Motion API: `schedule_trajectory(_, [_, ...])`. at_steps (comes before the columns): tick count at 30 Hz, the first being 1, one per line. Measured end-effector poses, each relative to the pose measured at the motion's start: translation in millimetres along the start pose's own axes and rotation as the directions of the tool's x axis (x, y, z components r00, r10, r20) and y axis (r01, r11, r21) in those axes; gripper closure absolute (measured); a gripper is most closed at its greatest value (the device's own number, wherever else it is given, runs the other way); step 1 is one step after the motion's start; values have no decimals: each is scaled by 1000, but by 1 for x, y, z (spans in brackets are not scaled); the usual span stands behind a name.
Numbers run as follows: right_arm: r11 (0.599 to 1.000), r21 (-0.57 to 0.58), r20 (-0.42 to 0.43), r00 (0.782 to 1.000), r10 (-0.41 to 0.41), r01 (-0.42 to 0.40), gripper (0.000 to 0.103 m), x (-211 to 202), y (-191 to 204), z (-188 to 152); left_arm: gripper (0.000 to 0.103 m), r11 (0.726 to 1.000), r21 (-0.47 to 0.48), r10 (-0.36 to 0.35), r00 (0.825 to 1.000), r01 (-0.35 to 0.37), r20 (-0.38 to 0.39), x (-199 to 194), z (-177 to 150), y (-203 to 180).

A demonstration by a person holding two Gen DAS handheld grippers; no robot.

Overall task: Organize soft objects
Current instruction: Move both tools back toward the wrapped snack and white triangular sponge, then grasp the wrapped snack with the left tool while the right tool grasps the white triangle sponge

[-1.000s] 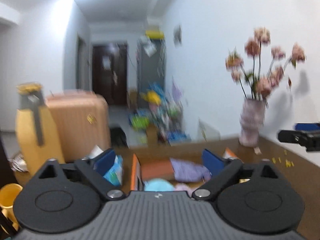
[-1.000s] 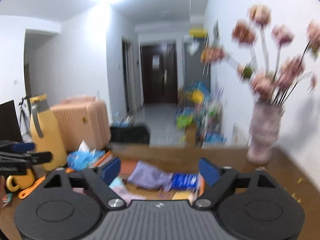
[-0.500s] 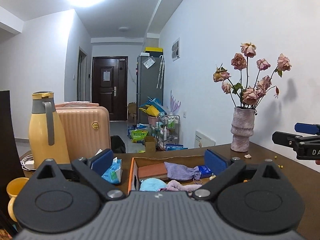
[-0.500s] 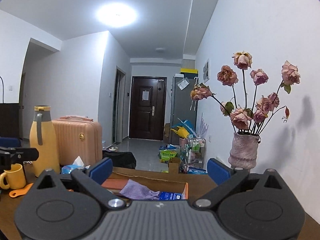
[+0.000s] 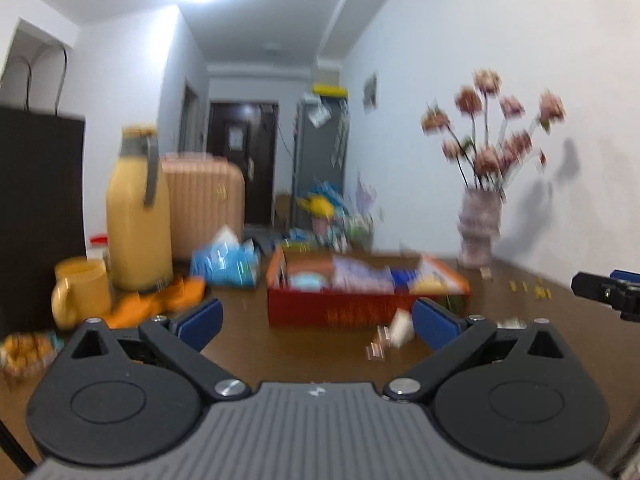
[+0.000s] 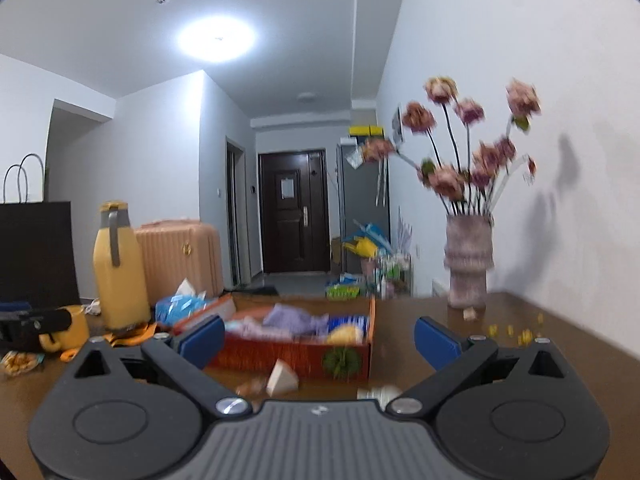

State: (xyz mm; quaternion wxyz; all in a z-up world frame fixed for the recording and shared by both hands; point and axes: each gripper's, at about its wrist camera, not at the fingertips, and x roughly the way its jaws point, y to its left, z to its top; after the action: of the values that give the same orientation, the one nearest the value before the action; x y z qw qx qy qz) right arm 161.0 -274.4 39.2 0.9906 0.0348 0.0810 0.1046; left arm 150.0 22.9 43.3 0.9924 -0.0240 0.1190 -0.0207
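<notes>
The left gripper (image 5: 316, 320) is held level and pointed forward, its jaws spread wide, with one blue fingertip (image 5: 199, 320) seen at 10 o'clock and the other at 2 o'clock of its own view; nothing is held between them. The right gripper (image 6: 318, 340) is likewise held level with jaws wide apart and nothing gripped. In the left wrist view its dark tip is seen at 3 o'clock.

Right gripper (image 6: 318, 338) wide apart, empty. Red box (image 6: 296, 354) ahead on table (image 6: 540, 360), purple cloth (image 6: 294, 320) inside. Vase (image 6: 468, 266) right.
</notes>
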Motion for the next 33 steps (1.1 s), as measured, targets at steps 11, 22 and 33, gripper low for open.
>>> schedule_trajectory(11, [999,38,-101,994,-31,35,8,1,-15,-39,0,999,34,-33,993,37,-111,31,-13,-22])
schedule_trajectory(22, [998,39,-181,982,-46,54,11,58,-39,-37,1,996,68,-38,975,54,-218,100,-19,-41])
schedule_trajectory(33, [1000,-10,-256,966,-31,29,27,137,-37,-25,36,986,109,-88,947,127,-310,211,-17,-61])
